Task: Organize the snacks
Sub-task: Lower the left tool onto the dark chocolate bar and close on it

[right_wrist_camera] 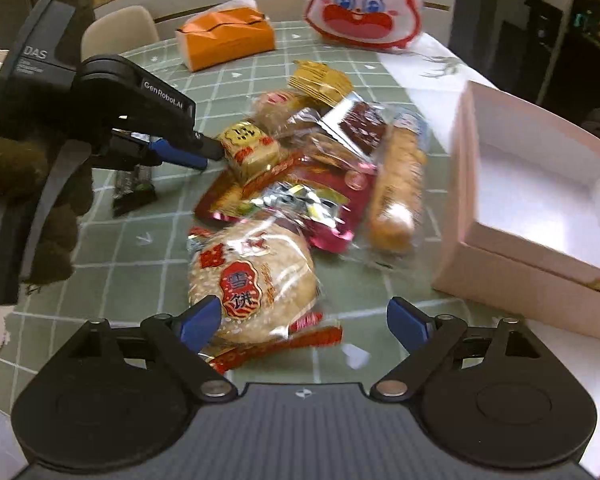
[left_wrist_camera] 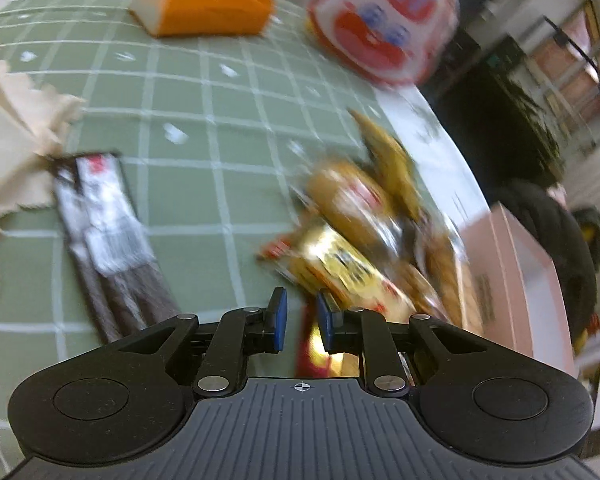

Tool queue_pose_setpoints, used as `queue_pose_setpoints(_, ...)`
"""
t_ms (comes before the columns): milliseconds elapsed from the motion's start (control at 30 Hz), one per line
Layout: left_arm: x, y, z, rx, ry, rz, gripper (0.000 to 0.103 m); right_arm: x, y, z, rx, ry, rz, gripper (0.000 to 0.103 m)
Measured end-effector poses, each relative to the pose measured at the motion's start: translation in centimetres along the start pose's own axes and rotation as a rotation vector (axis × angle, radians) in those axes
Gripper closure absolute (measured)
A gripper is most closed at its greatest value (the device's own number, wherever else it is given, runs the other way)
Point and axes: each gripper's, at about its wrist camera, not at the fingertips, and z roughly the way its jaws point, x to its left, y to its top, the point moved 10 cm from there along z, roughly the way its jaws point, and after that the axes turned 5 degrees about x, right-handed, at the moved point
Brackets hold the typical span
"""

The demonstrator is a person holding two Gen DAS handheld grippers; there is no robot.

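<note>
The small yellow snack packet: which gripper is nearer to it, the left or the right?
Left. The left gripper has its tips right at the small yellow snack packet. The right gripper is open much nearer the camera, over the round rice cracker.

Both grippers share one build: a ribbed dark grey body with a small white crosshair mark at its front edge, two glossy black rounded housings with circular caps, black link arms pinned by silver screws, and blue pads on the fingers. The left gripper [right_wrist_camera: 210, 152] carries white lettering, "DAS" and "GenRobot.AI". The hand [right_wrist_camera: 40, 196] holding it wears a fuzzy dark brown glove.
</note>
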Motion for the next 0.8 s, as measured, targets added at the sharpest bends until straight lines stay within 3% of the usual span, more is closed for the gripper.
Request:
queue_pose_setpoints(267,-2.2,-4.1,-1.0,0.039,0.075,0.014,0.075,-2.6,-3.9,-0.6,0.079,-0.019,0.043,0.009)
queue_pose_setpoints(367,-3.1,-5.4,-1.3,0.05,0.104,0.028,0.074,-3.6,-5.1,-1.5,0.058,-0.063,0.025,0.009)
queue_pose_setpoints(533,-3.9,-6.7,-1.7,0.041,0.079,0.0,0.075,-6.5,-6.4,-3.5,0.019,-0.075,0.065,0.009)
queue_pose_setpoints(700,-3.1,-6.8,-3.5,-0.053,0.121,-0.059,0.075,-7.7,-6.3,-5.2,-0.031,0.01,0.109,0.009)
queue_pose_setpoints(800,-3.4,-7.1,-4.1,-0.05,0.109,-0.044,0.075,-6.5,-5.6,-5.8,-0.059,0.072,0.103,0.009)
